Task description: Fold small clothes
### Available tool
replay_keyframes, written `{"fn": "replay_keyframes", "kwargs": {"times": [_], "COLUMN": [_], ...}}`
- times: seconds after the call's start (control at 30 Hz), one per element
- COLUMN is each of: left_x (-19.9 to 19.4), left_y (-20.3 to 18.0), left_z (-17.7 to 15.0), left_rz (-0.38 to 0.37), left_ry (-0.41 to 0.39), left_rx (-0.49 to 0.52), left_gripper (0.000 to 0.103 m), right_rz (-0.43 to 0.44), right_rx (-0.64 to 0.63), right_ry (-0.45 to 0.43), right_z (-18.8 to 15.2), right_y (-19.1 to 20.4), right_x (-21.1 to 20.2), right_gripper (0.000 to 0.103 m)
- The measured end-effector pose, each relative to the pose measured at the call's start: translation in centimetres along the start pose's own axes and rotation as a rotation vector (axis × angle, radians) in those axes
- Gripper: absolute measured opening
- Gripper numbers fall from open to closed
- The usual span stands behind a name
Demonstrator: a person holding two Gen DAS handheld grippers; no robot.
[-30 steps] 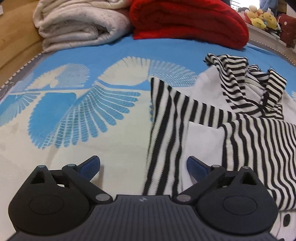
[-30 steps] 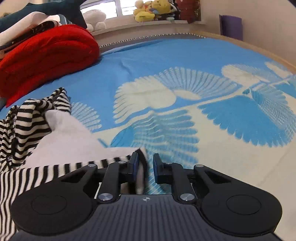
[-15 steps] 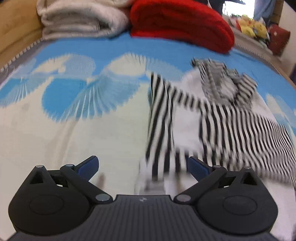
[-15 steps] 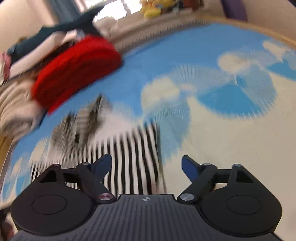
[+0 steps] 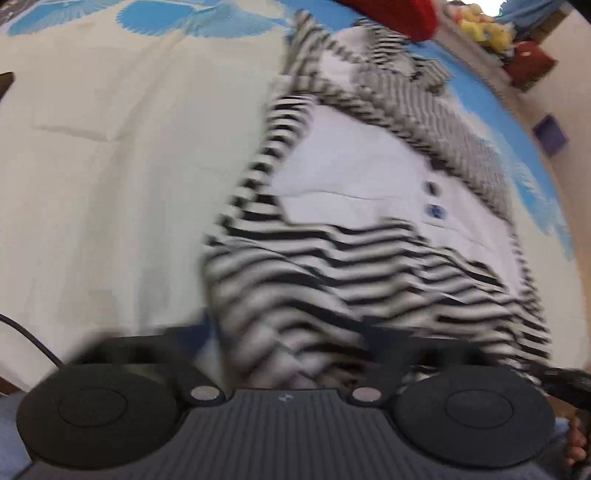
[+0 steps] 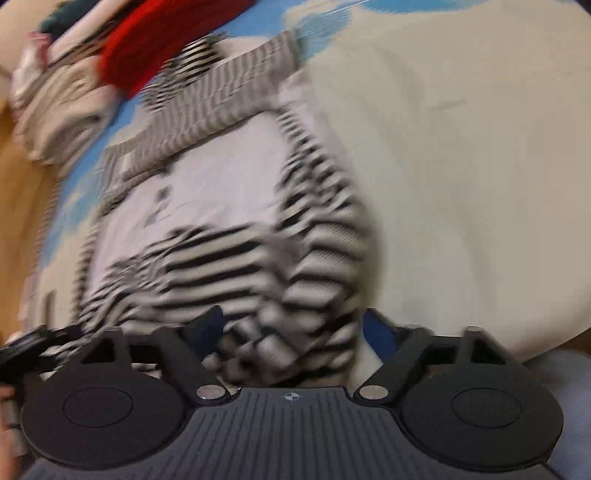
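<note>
A small black-and-white striped garment with a white front panel (image 5: 351, 192) lies on the bed, its striped sleeves folded across it; it also shows in the right wrist view (image 6: 207, 192). Both frames are blurred by motion. My left gripper (image 5: 286, 332) is open, its jaws spread over the garment's near striped edge. My right gripper (image 6: 295, 325) is open, its blue-padded jaws on either side of the near striped edge. Neither holds cloth.
The bedspread (image 5: 110, 166) is cream with a blue feather pattern. A red folded blanket (image 6: 147, 62) and a beige one (image 6: 62, 110) lie at the far end. Plush toys (image 5: 484, 29) sit on a ledge. A wooden frame (image 6: 18, 192) borders the bed.
My right gripper let go of the striped sleeve and opened. Both grippers drew back to the garment's near edge and now look down at it.
</note>
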State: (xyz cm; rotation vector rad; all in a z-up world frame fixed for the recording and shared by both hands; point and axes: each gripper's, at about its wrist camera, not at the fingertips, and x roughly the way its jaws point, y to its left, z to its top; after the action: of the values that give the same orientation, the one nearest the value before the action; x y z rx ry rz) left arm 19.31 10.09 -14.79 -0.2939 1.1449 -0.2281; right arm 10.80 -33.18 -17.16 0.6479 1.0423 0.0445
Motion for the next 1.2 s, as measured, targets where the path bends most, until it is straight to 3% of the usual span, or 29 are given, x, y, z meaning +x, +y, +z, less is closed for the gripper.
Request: {"fn": "replay_keyframes", "kwargs": {"times": [0.03, 0.13, 0.37, 0.4, 0.47, 0.53, 0.57, 0.6, 0.63, 0.77, 0.83, 0.93, 1.0, 1.07, 1.2], "left_x": [-0.4, -2.5, -5.5, -5.3, -4.8, -5.7, -6.7, -8.2, -10.0, -18.0, -21.3, -23.8, -23.0, -20.0, -9.0], "left_y": [-0.4, -1.8, -3.2, -3.2, -2.8, -2.1, -1.7, -1.4, -1.2, -2.8, -4.6, -8.4, -11.4, -14.5, -17.5], "left_z": [-0.2, -1.0, -4.5, -5.1, -5.6, -5.0, -4.0, -3.1, -1.8, 5.0, 8.9, 16.0, 21.2, 27.0, 36.5], "left_rz": [-0.015, 0.022, 0.030, 0.043, 0.084, 0.118, 0.117, 0.109, 0.101, 0.029, -0.001, -0.024, -0.019, -0.009, 0.023], "left_ry": [0.000, -0.048, -0.031, -0.024, -0.024, -0.065, -0.103, -0.154, -0.213, -0.435, -0.540, -0.673, -0.700, -0.676, -0.566], "left_rx": [0.007, 0.054, 0.152, 0.167, 0.175, 0.152, 0.133, 0.111, 0.086, 0.085, 0.088, 0.081, 0.110, 0.148, 0.126], "left_gripper": [0.008, 0.008, 0.008, 0.012, 0.032, 0.060, 0.067, 0.081, 0.086, 0.086, 0.094, 0.103, 0.103, 0.103, 0.103], "right_rz": [-0.033, -0.090, -0.077, -0.084, -0.107, -0.136, -0.142, -0.132, -0.121, -0.018, 0.028, 0.036, 0.028, -0.003, -0.041], "right_rx": [-0.008, -0.008, -0.025, -0.035, -0.056, -0.055, -0.055, -0.059, -0.054, -0.035, -0.068, -0.117, -0.142, -0.166, -0.164], "right_ry": [-0.005, -0.042, -0.036, -0.019, 0.018, 0.033, 0.022, -0.011, -0.050, -0.237, -0.364, -0.629, -0.755, -0.817, -0.767], "right_z": [-0.3, -0.2, -0.9, -1.0, -1.3, -0.7, -0.1, 0.8, 2.1, 9.0, 13.0, 20.1, 25.0, 30.7, 41.4], "right_y": [0.4, 0.5, -0.8, -0.8, -0.9, -0.9, -0.8, -0.6, -0.3, 2.4, 5.3, 11.1, 14.7, 17.8, 20.9], "right_x": [-0.1, -1.3, -5.1, -4.9, -4.0, -3.9, -4.5, -5.8, -7.4, -16.0, -20.6, -26.0, -26.6, -24.8, -13.9], "right_gripper": [0.019, 0.016, 0.016, 0.016, 0.023, 0.045, 0.049, 0.054, 0.056, 0.056, 0.059, 0.064, 0.071, 0.075, 0.084]}}
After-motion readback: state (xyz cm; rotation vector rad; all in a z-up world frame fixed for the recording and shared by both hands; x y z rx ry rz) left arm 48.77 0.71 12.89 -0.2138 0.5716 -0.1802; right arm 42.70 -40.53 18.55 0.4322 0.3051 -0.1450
